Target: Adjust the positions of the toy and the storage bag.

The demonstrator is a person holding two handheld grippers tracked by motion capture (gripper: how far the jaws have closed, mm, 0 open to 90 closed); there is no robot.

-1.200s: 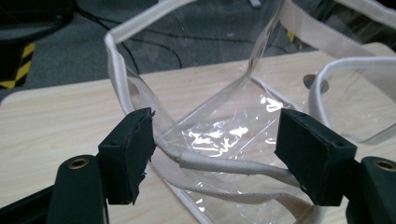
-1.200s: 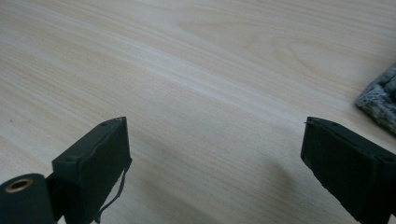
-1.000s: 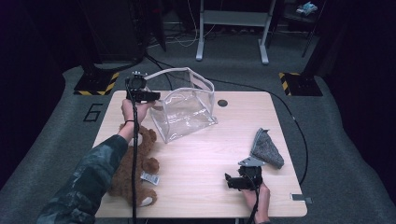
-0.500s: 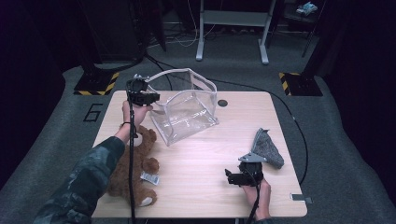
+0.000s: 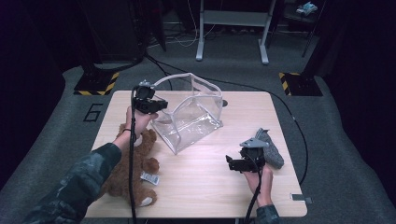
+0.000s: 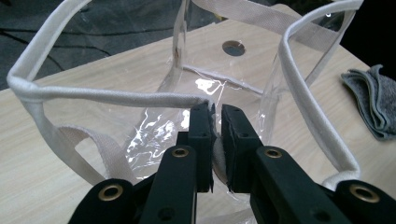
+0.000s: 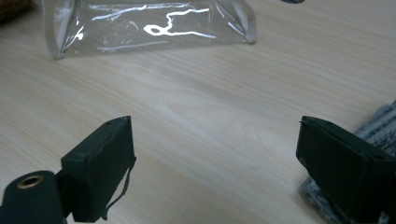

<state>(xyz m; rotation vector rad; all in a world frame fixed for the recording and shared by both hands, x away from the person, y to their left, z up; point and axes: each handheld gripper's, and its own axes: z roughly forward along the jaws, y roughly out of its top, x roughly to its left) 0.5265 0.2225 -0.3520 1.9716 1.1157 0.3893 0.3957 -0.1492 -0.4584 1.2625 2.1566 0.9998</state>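
A: Where's the clear bag (image 5: 189, 116)?
B: Standing open at the bench's (image 5: 243, 186) far middle. The left claw (image 6: 215, 114) has just pinched shut on its white rim.
A: The right claw (image 7: 215, 154)?
B: Wide, holding nothing, just beside the grey cloth (image 5: 271, 147).

Your right gripper (image 7: 215, 163) has its jaws wide apart w/ nothing between them, just bare wooden table (image 7: 201, 93) below. The left-hand jaw sits low at the frame's bottom left, a loose black thread hanging off its pad. The right-hand jaw is at the bottom right, right over the edge of a grey cloth (image 7: 380, 123) that lies on the table; can't tell if they touch. Farther off, at the top, you've got a clear plastic bag (image 7: 154, 23) w/ pale trim on the tabletop, well apart from both jaws. A brown fuzzy bit shows in the top left corner, too little to ID.
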